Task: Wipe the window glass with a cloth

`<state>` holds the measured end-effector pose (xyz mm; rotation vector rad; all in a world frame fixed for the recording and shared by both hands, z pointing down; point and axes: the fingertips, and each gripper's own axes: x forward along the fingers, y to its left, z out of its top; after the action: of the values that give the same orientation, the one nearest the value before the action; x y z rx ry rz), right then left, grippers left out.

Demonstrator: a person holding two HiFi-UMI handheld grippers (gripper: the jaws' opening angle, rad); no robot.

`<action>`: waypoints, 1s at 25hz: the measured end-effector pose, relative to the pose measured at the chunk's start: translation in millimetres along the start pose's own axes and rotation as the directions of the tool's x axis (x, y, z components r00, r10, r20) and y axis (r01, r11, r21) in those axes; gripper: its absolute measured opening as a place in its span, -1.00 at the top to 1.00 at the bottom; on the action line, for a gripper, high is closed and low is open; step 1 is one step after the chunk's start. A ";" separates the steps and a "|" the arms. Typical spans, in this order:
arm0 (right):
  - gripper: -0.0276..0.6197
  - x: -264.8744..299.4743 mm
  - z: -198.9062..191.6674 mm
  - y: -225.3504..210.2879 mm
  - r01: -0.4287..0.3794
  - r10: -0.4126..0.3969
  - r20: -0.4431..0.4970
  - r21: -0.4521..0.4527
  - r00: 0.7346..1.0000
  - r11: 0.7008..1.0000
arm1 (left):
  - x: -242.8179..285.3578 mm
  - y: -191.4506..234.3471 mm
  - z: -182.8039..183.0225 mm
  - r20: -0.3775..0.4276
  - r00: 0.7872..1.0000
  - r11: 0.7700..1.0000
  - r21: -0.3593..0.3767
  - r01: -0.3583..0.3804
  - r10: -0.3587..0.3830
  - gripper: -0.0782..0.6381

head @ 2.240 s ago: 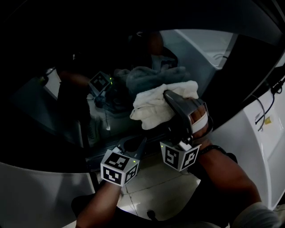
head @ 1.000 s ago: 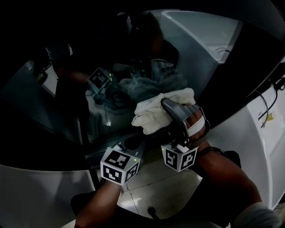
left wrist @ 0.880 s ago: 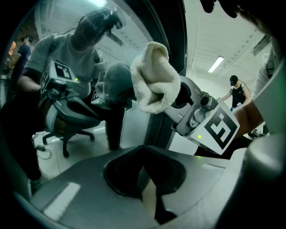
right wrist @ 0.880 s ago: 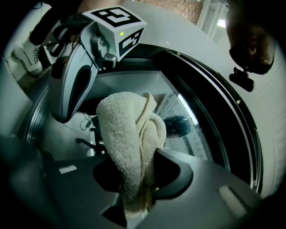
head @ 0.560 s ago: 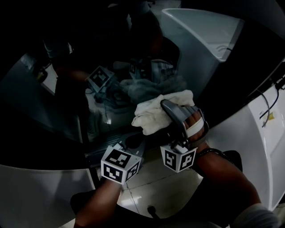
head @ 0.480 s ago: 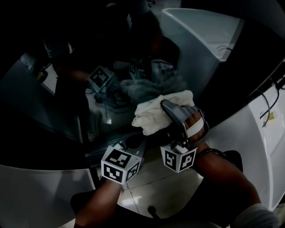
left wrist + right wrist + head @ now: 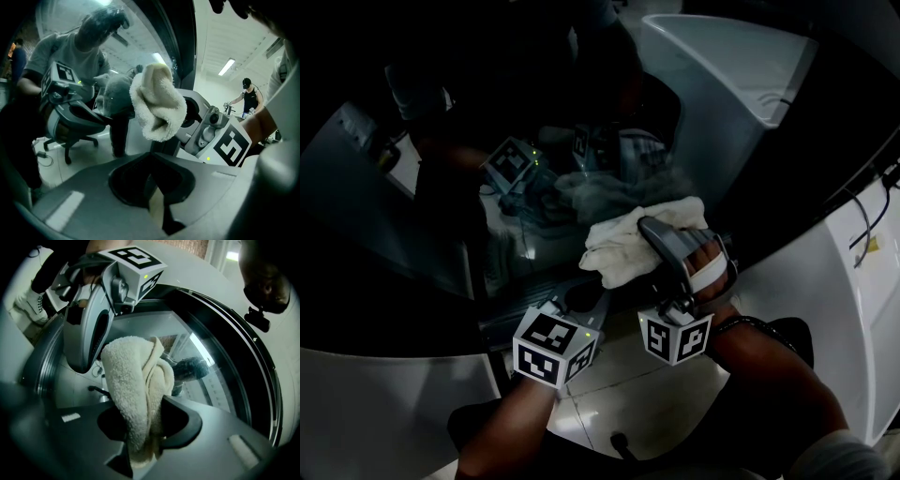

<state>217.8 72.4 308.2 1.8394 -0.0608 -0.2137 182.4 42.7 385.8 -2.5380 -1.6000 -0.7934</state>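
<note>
A cream terry cloth (image 7: 623, 246) is pressed against the dark, curved window glass (image 7: 487, 187), which mirrors the cloth and the grippers. My right gripper (image 7: 649, 227) is shut on the cloth, whose bunched folds (image 7: 136, 394) fill the jaws in the right gripper view, with the glass (image 7: 211, 362) just beyond. My left gripper (image 7: 581, 300) sits low and left of the cloth, by the window's bottom rim, with its jaws together and nothing in them. In the left gripper view the cloth (image 7: 157, 105) hangs above the left gripper (image 7: 154, 185).
A white machine housing (image 7: 731, 84) frames the window on the right, and a black rim (image 7: 825, 141) runs round the glass. Pale floor tiles (image 7: 619, 394) lie below. A cable (image 7: 862, 225) hangs at the right. A person (image 7: 251, 96) stands in the background.
My right gripper has slid the cloth slightly down the glass. The left gripper has stayed almost still near the bottom rim.
</note>
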 end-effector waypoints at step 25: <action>0.50 -4.1 -7.7 22.0 -0.144 0.146 -0.037 0.061 0.989 0.988 | -2.2 -3.6 5.1 -0.001 1.000 1.000 -0.005 -0.002 0.002 0.73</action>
<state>216.6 74.2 331.8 1.8878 -0.1730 -0.0719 180.7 44.0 379.5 -2.5421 -1.5964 -0.7991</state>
